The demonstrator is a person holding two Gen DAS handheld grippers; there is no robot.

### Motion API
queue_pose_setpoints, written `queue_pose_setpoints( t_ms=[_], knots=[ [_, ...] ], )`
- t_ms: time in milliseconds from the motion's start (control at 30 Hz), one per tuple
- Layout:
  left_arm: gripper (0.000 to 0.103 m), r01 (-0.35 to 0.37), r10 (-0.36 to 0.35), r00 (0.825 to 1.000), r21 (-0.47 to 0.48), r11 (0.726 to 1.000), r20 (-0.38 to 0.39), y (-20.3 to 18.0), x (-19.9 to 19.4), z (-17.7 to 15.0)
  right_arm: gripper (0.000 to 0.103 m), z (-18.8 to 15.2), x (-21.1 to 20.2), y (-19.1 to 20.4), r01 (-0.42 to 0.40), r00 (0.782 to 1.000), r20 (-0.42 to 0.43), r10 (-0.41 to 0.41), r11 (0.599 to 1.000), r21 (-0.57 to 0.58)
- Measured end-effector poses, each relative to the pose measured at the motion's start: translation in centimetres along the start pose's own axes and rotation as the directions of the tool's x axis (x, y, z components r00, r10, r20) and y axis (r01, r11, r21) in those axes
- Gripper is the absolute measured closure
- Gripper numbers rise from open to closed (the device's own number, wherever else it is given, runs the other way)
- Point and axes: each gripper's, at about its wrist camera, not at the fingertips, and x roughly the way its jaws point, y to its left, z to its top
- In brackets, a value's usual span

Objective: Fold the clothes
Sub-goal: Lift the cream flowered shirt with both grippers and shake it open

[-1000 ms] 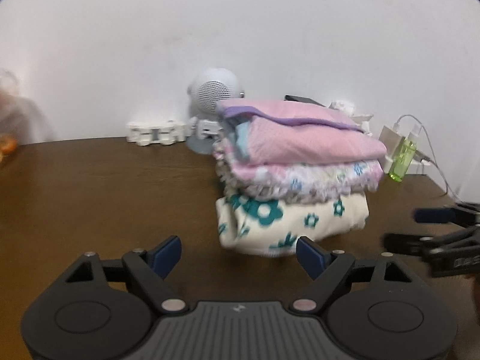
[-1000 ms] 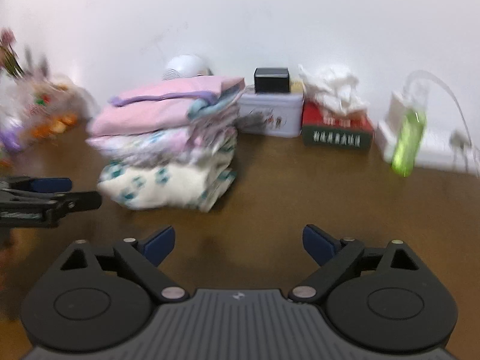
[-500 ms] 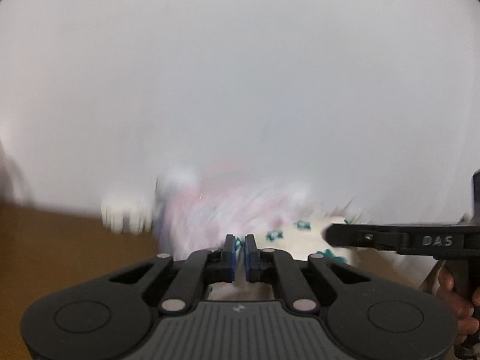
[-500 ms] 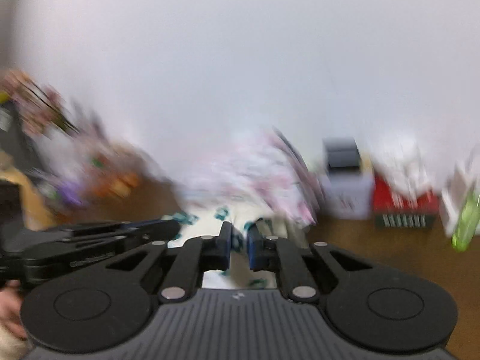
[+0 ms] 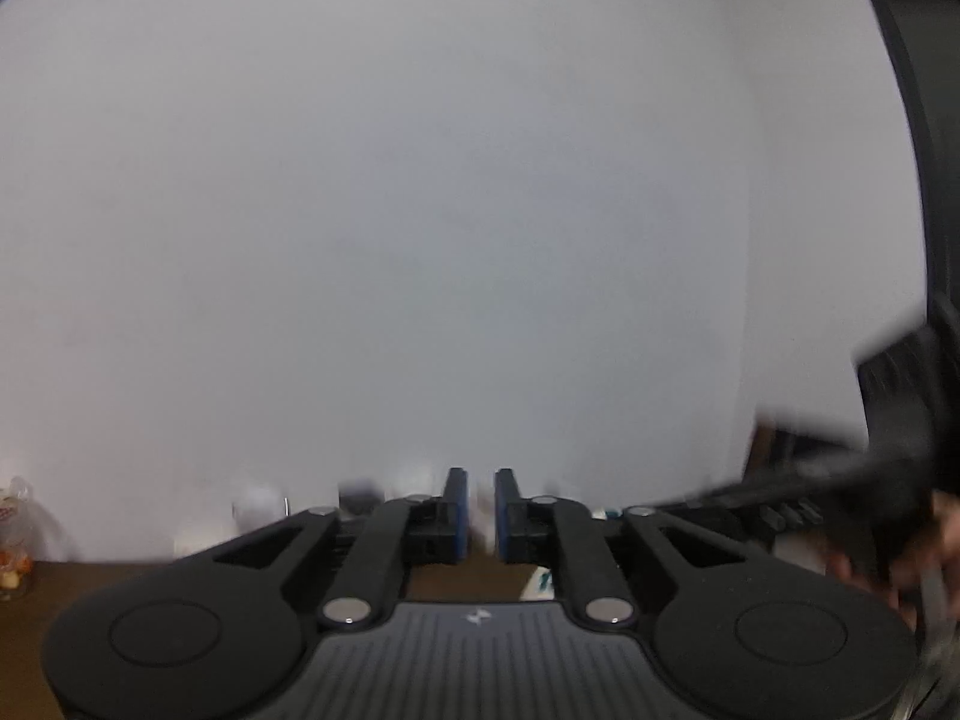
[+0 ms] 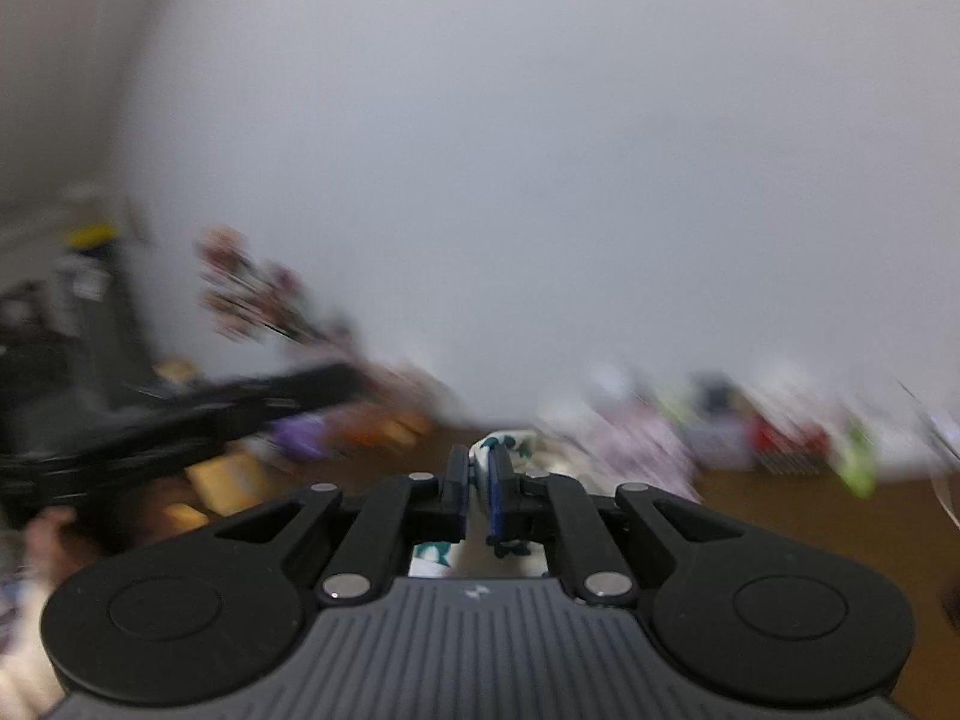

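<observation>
My right gripper [image 6: 477,480] is shut on a cream garment with teal flowers [image 6: 498,443]; the cloth pokes up between the fingertips and hangs below them. In the left wrist view my left gripper [image 5: 480,510] points up at the white wall, its jaws drawn close with a narrow slit. A scrap of the same cream and teal garment [image 5: 543,579] shows under its right finger. Each gripper appears in the other's view as a blurred black shape: the right gripper [image 5: 840,468] and the left gripper [image 6: 180,420]. The folded pink stack [image 6: 630,438] is a blur behind.
The brown table [image 6: 780,516] runs along a white wall. A red box [image 6: 786,438] and a green bottle [image 6: 858,456] stand at the back right. Blurred flowers [image 6: 252,294] and clutter sit at the left. A hand [image 6: 54,534] holds the left tool.
Both grippers went from open in front of the stack to shut on the bottom cream garment. They have swung upward, so both views now face mostly the wall.
</observation>
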Motion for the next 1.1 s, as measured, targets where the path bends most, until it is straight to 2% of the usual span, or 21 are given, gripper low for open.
queue_pose_setpoints(
  t_ms=[33, 67, 100, 133, 167, 200, 233, 300, 400, 500, 567, 600, 633, 700, 733, 800, 867, 933, 967, 1000, 1100],
  knots=[
    [0.075, -0.012, 0.013, 0.998, 0.029, 1.000, -0.062, -1.0, 0.7, -2.1, 0.096, -2.0, 0.9, -1.0, 0.054, 0.997, -0.063, -0.052, 0.998, 0.032],
    [0.075, -0.037, 0.040, 0.992, 0.025, 0.999, -0.122, -2.0, 1.3, -4.2, 0.095, -3.9, 1.8, -1.7, 0.098, 0.983, -0.156, -0.095, 0.995, 0.009],
    [0.077, -0.076, 0.078, 0.979, 0.020, 0.997, -0.188, -3.1, 1.5, -6.3, 0.095, -5.9, 2.7, -2.4, 0.138, 0.959, -0.247, -0.138, 0.990, -0.018],
    [0.077, -0.113, 0.114, 0.961, 0.016, 0.993, -0.251, -4.1, 1.6, -8.3, 0.093, -7.8, 2.5, -2.8, 0.208, 0.940, -0.256, -0.225, 0.974, -0.089],
    [0.076, -0.123, 0.116, 0.952, -0.005, 0.992, -0.284, -4.6, 1.0, -10.4, 0.093, -9.8, 2.3, -3.2, 0.275, 0.915, -0.258, -0.310, 0.948, -0.161],
    [0.070, -0.133, 0.118, 0.941, -0.026, 0.991, -0.317, -5.1, 0.4, -12.4, 0.093, -11.7, 2.1, -3.6, 0.338, 0.884, -0.254, -0.393, 0.912, -0.232],
    [0.062, -0.142, 0.116, 0.930, -0.048, 0.989, -0.349, -5.6, -0.2, -14.4, 0.090, -13.2, 0.3, -3.6, 0.342, 0.890, -0.207, -0.406, 0.896, -0.283],
    [0.061, -0.124, 0.064, 0.917, -0.127, 0.984, -0.394, -6.7, -1.0, -17.0, 0.089, -15.4, -2.1, -3.5, 0.304, 0.913, -0.177, -0.366, 0.904, -0.302],
    [0.060, -0.157, 0.072, 0.908, -0.176, 0.972, -0.413, -8.2, -0.6, -18.4, 0.090, -17.7, -4.8, -2.3, 0.229, 0.945, -0.164, -0.282, 0.931, -0.283],
    [0.060, -0.175, 0.090, 0.904, -0.171, 0.970, -0.417, -9.1, -0.8, -19.3, 0.085, -20.0, -6.6, 0.6, 0.273, 0.947, -0.041, -0.318, 0.868, -0.416],
    [0.060, -0.149, 0.074, 0.908, -0.153, 0.977, -0.412, -9.8, -1.4, -19.4, 0.072, -21.4, -8.3, 1.7, 0.260, 0.959, 0.014, -0.283, 0.860, -0.439],
    [0.057, -0.136, 0.062, 0.914, -0.157, 0.978, -0.401, -9.7, -2.0, -19.3, 0.057, -21.9, -9.3, 1.9, 0.266, 0.957, 0.020, -0.288, 0.851, -0.453],
    [0.051, -0.122, 0.051, 0.919, -0.160, 0.979, -0.391, -9.7, -2.5, -19.2, 0.054, -22.5, -10.2, 2.1, 0.272, 0.955, 0.027, -0.294, 0.841, -0.468],
    [0.050, -0.100, 0.030, 0.923, -0.165, 0.981, -0.383, -10.5, -4.5, -19.6, 0.054, -23.6, -11.9, 2.4, 0.298, 0.949, 0.056, -0.309, 0.828, -0.475],
    [0.050, -0.080, 0.015, 0.923, -0.154, 0.985, -0.385, -10.9, -4.6, -19.7, 0.054, -24.0, -12.8, 2.5, 0.283, 0.956, 0.065, -0.285, 0.844, -0.456],
    [0.050, -0.040, -0.016, 0.921, -0.134, 0.990, -0.390, -11.7, -4.9, -19.8, 0.054, -24.6, -12.9, 2.6, 0.204, 0.977, 0.041, -0.207, 0.877, -0.434],
    [0.049, 0.025, -0.071, 0.918, -0.122, 0.992, -0.390, -12.6, -4.4, -19.8, 0.054, -25.8, -11.5, 3.2, 0.145, 0.986, 0.001, -0.164, 0.867, -0.476],
    [0.049, 0.015, -0.036, 0.921, -0.055, 0.998, -0.389, -13.8, -3.8, -19.8, 0.057, -27.5, -9.9, 3.9, 0.175, 0.975, -0.017, -0.222, 0.812, -0.557],
    [0.049, -0.016, 0.010, 0.919, -0.010, 1.000, -0.393, -14.2, -3.2, -20.0, 0.057, -28.3, -9.1, 4.2, 0.188, 0.968, -0.024, -0.251, 0.780, -0.596],
    [0.050, -0.049, 0.055, 0.915, 0.026, 0.998, -0.399, -14.6, -2.9, -20.0, 0.061, -28.4, -9.0, 4.1, 0.207, 0.963, -0.015, -0.268, 0.775, -0.597],
    [0.050, -0.103, 0.116, 0.909, 0.053, 0.993, -0.400, -14.6, -1.9, -20.2, 0.068, -28.7, -8.6, 3.7, 0.263, 0.948, 0.015, -0.318, 0.756, -0.599]
  ],
)
